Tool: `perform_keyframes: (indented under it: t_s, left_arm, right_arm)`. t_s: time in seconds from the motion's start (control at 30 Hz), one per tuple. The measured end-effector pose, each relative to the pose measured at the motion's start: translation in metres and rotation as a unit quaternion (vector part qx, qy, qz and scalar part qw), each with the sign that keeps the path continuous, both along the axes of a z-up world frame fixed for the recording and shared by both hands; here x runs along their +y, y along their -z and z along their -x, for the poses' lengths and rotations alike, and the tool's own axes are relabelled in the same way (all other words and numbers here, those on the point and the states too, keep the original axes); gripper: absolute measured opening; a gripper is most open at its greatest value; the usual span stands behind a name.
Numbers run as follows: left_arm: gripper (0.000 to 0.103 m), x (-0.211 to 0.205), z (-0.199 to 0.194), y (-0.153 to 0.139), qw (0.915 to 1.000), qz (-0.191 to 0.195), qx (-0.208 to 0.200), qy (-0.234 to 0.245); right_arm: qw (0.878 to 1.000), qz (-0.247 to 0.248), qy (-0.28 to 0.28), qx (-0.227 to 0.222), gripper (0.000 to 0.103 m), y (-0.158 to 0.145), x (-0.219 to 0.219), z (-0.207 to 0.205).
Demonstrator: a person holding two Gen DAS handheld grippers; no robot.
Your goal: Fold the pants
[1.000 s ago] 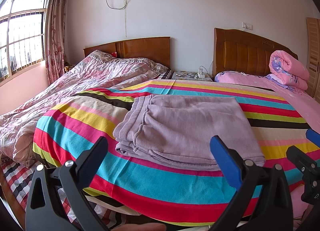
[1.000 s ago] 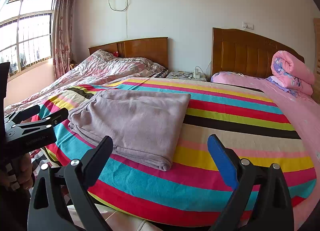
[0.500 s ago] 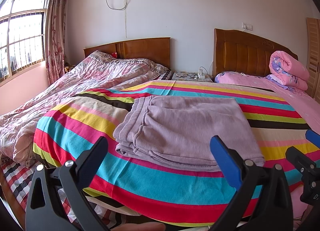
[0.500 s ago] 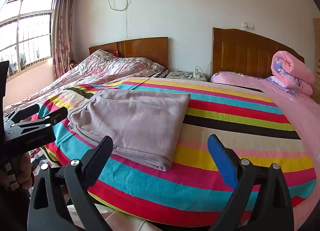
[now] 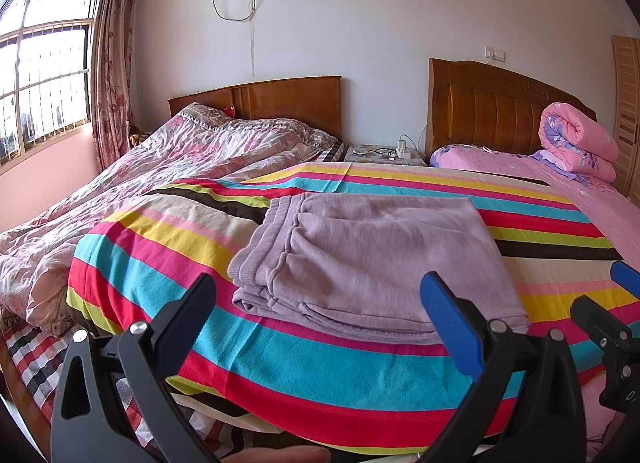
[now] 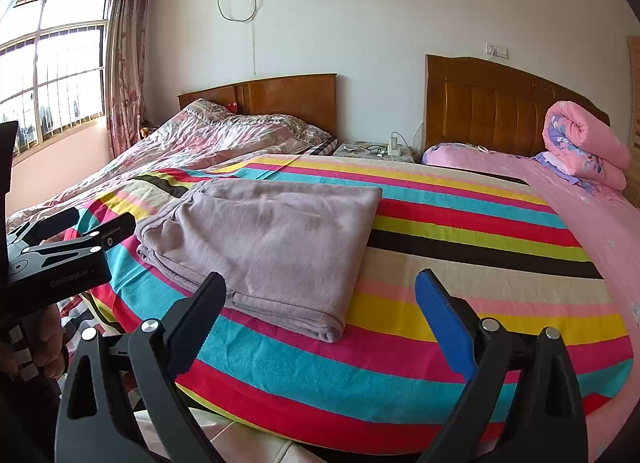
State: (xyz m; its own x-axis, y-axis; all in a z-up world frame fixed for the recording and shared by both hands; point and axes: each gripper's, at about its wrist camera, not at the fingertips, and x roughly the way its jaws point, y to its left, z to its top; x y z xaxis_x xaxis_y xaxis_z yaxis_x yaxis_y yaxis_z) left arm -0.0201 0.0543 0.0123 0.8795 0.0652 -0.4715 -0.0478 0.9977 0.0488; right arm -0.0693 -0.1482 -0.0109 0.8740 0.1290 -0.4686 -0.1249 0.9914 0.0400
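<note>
Folded pants [image 5: 372, 263] on striped blanket [image 5: 168, 263]; both claws spread wide, empty; underlayers hidden.

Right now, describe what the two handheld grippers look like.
Both grippers are black frames with silver bolts. On the left gripper and the right gripper, one finger is plain black and the other carries a blue pad. The left gripper's body shows faint grey lettering that is hard to read.

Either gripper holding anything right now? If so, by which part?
Nothing is held. The left gripper and right gripper are both open, short of the folded mauve fleece pants, which lie on the striped blanket.
</note>
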Motion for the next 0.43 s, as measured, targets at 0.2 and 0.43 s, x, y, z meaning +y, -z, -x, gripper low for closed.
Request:
perform_keyframes:
  t_s: [0.2, 0.43]
  left_arm:
    - [0.102, 0.0023, -0.0038, -0.0017, 1.0000, 0.005, 0.001, -0.004]
    - [0.102, 0.0097, -0.0071, 0.0022, 0.9998, 0.014, 0.009, -0.011]
  right_arm:
    - [1.000, -0.001, -0.001, 0.002, 0.092, 0.0030, -0.0010, -0.0011]
    - [1.000, -0.003, 0.002, 0.002, 0.092, 0.0046, -0.0032, -0.0018]
